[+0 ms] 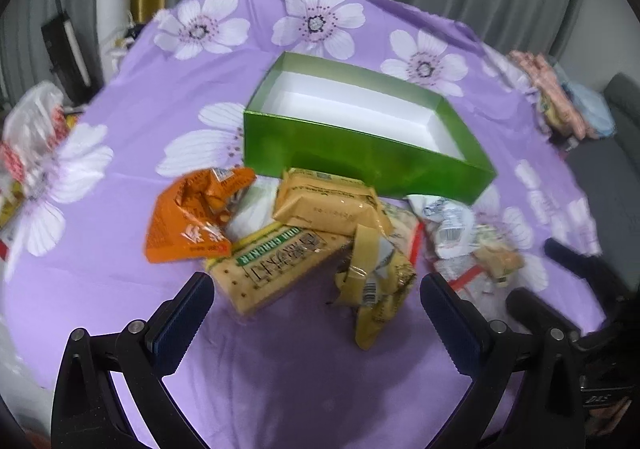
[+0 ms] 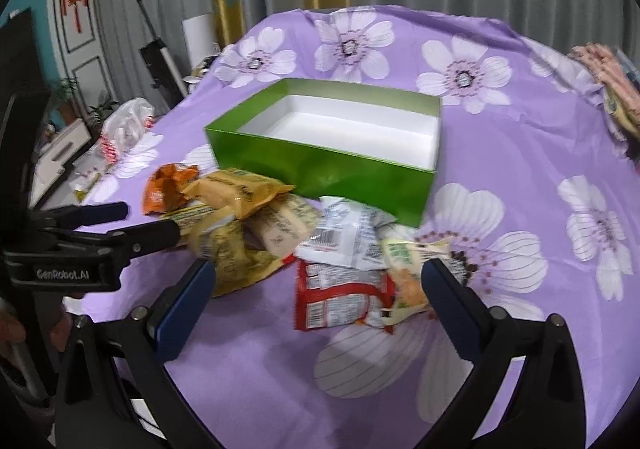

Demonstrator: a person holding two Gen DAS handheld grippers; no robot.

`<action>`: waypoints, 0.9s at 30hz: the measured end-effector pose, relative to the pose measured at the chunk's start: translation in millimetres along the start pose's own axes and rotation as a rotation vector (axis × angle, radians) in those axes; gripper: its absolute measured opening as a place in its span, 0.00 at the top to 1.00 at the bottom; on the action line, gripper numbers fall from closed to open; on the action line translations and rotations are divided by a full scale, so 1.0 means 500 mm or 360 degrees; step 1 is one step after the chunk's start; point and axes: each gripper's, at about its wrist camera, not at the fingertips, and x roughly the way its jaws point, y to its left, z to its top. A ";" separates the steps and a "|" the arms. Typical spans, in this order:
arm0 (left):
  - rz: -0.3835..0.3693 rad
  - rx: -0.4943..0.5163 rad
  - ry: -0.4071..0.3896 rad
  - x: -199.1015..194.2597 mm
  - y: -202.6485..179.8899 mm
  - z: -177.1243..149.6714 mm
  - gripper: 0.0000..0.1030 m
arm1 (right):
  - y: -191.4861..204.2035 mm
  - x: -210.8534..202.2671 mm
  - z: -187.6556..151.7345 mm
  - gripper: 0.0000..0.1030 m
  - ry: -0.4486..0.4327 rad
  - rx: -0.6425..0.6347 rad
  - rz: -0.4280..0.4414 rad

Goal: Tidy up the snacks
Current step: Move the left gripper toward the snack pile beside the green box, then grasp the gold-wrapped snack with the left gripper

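Purple floral cloth (image 2: 520,153) covers the table; green box (image 2: 320,165) empty, snack pile (image 2: 280,233) just before it. Left gripper (image 1: 316,313) and right gripper (image 2: 320,301) both spread, holding nothing. Risk: overlapping slick wrappers may drag neighbours or slip.

My grippers (image 2: 316,305) are black plastic with blue ribbed pads (image 2: 182,309), silver screws (image 2: 139,312) and white "GenRobot.AI" lettering (image 2: 62,274).

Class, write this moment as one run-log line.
left hand-held gripper: open, empty | right hand-held gripper: open, empty | green box: empty | snack pile: before box, on cloth
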 end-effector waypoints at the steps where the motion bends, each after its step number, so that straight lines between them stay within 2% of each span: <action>1: -0.0058 -0.0015 0.0005 -0.001 0.009 -0.002 0.01 | 0.003 0.002 -0.005 0.00 0.0012 0.0000 0.0038; 3: -0.0129 -0.0034 0.0022 0.000 0.027 -0.007 0.01 | 0.013 0.009 -0.016 0.00 0.0031 -0.0011 0.0097; 7: -0.0192 -0.0061 0.0043 0.002 0.056 -0.029 0.01 | 0.045 0.031 -0.040 0.00 0.0091 -0.0057 0.0216; 11: -0.0395 -0.0160 0.0105 0.013 0.075 -0.047 0.01 | 0.075 0.061 -0.050 0.02 0.0134 -0.0082 0.0312; 14: -0.0505 -0.0141 0.0091 0.014 0.058 -0.045 0.01 | 0.086 0.082 -0.055 0.08 0.0153 -0.0088 0.0349; 17: -0.0523 -0.0061 0.0068 0.014 0.033 -0.036 0.01 | 0.091 0.103 -0.054 0.22 0.0166 -0.0098 0.0402; 18: -0.0527 -0.0040 0.0068 0.017 0.024 -0.032 0.01 | 0.092 0.105 -0.053 0.22 0.0157 -0.0095 0.0412; 23: -0.0514 0.0039 0.0098 0.045 0.001 -0.020 0.16 | 0.086 0.120 -0.038 0.22 0.0104 -0.0084 0.0397; 27: -0.0511 0.0045 0.0167 0.078 -0.003 -0.012 0.32 | 0.088 0.142 -0.025 0.31 0.0115 -0.0115 0.0384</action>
